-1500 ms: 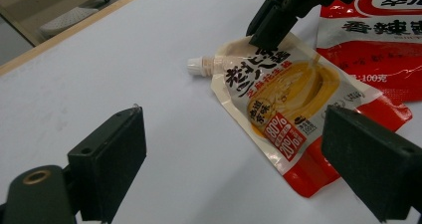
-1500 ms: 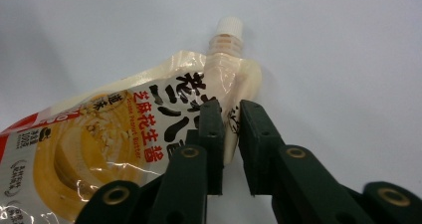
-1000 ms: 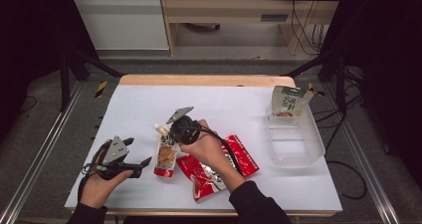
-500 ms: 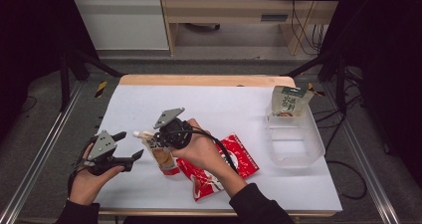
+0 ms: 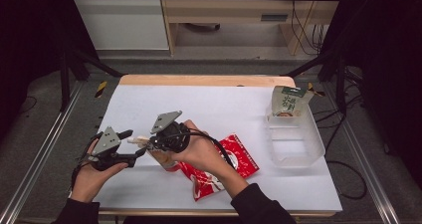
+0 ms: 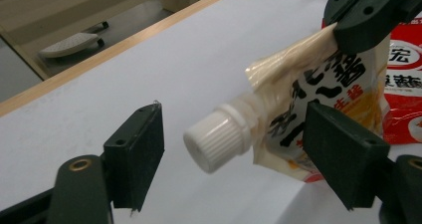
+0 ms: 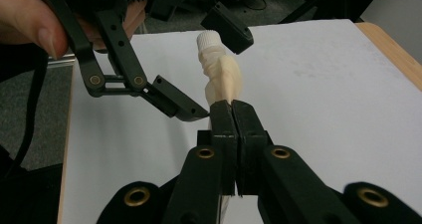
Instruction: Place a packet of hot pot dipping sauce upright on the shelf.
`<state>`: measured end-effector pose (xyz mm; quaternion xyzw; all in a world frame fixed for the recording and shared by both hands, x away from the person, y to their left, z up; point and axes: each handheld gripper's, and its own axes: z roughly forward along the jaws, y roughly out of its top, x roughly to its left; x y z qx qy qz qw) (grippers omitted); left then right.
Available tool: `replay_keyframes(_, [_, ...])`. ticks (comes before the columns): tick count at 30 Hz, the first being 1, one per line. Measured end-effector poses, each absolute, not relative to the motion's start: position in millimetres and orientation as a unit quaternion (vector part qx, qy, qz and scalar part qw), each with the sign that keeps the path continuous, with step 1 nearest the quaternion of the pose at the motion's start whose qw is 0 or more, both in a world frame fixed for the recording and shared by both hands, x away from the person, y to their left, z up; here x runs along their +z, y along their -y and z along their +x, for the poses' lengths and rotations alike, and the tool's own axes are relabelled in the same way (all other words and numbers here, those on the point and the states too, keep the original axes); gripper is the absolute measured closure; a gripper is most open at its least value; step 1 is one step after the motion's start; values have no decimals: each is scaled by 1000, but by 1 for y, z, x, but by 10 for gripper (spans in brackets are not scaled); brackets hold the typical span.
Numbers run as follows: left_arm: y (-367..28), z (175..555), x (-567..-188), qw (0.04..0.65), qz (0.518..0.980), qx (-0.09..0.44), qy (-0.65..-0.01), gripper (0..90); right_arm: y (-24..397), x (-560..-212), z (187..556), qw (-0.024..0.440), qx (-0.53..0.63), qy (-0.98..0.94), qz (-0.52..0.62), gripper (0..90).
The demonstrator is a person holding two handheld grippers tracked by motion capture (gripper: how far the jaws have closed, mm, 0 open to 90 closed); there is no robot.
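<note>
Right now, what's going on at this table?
A person works with a gripper in each hand. The right gripper is shut on the edge of a spouted pouch, holding it up off the table. The left gripper has just been closing around the pouch's white cap, which sits between the jaws, not yet pinched. Two red packets lie nearby; a carton stands in a clear tub.

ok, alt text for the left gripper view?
A spouted sauce pouch with its white screw cap sits between the left gripper's open jaws, untouched. The right gripper pinches the pouch's top edge above the white table.
</note>
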<state>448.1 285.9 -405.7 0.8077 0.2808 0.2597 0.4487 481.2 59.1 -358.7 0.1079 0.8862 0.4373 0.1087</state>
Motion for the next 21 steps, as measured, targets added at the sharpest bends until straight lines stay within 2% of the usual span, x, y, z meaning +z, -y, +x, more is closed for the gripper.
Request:
replay_keyframes(6, [-284,448,-405,449,811,256,-274,299,-60,-359,479,103,440,-886,100,897])
replay_keyframes(11, [-284,446,-403,449,816,251,-262,422,-60,-359,477,103,444,-885,95,897])
replay_keyframes(21, [-288,446,-401,457,817,225,-270,591,-55,-361,479,103,445,-884,104,895])
